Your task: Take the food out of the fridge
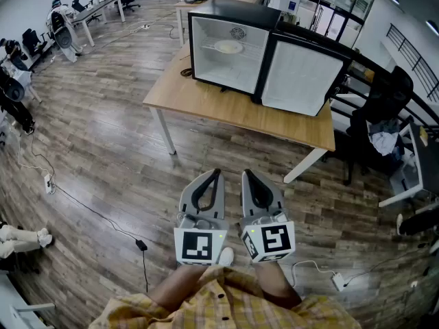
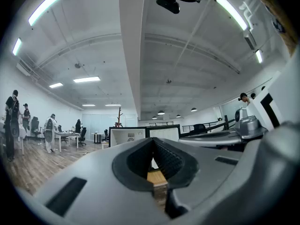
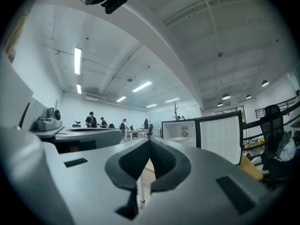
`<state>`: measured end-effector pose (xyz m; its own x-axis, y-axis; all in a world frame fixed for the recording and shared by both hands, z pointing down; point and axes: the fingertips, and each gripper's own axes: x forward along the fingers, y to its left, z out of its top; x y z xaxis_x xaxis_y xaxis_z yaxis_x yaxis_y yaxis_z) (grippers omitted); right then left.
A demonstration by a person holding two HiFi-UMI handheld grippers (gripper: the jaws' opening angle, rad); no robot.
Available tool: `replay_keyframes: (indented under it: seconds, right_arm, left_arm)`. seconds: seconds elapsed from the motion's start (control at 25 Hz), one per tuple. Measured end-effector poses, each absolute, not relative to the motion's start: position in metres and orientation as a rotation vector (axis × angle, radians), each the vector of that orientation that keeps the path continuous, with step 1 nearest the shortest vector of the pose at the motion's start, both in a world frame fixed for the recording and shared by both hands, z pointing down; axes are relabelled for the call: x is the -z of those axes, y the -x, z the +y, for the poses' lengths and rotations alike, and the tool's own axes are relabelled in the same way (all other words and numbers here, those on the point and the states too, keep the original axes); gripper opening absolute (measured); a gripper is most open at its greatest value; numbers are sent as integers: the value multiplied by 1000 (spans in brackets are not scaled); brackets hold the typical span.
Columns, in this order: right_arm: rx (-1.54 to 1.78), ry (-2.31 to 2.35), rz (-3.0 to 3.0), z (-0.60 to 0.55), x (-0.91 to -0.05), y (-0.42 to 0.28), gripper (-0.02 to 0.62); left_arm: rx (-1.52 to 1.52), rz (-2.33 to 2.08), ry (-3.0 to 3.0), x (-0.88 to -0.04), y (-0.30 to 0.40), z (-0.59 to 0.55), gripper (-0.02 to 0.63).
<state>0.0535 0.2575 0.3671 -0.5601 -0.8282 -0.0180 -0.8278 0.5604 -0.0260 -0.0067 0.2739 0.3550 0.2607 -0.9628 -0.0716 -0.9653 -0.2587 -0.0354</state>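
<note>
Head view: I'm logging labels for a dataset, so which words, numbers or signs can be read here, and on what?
No readable words or numbers anywhere.
left gripper and right gripper: black-and-white square markers on their cubes; coded patterns, not letters.
fridge: no label or brand visible.
blue patch behind the fridge: too small to read.

Left gripper (image 1: 217, 175) and right gripper (image 1: 245, 175) level, closed, empty.
</note>
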Motion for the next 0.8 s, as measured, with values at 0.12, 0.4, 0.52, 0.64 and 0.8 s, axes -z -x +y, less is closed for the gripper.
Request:
replay_keyframes:
  seconds: [0.12, 0.4, 0.52, 0.64, 0.8]
  right_arm:
    - [16, 1457, 2754, 258, -367, -54, 6]
    - [-10, 1419, 2754, 259, -362, -59, 7]
    - [1, 1405, 2750, 259, -361, -64, 6]
    - [20, 1397, 2759, 256, -363, -72, 6]
    - [18, 1387, 2759, 254, -369, -85, 6]
  left_arm:
    - [-49, 1870, 2442, -357, 4, 274, 8]
    - [-33, 1891, 2434, -359, 0, 275, 8]
    - [-32, 1904, 2426, -358, -4, 275, 8]
    - [-27, 1913, 2422, -358, -12, 272, 8]
    - [-26, 1913, 2387, -358, -23, 271, 8]
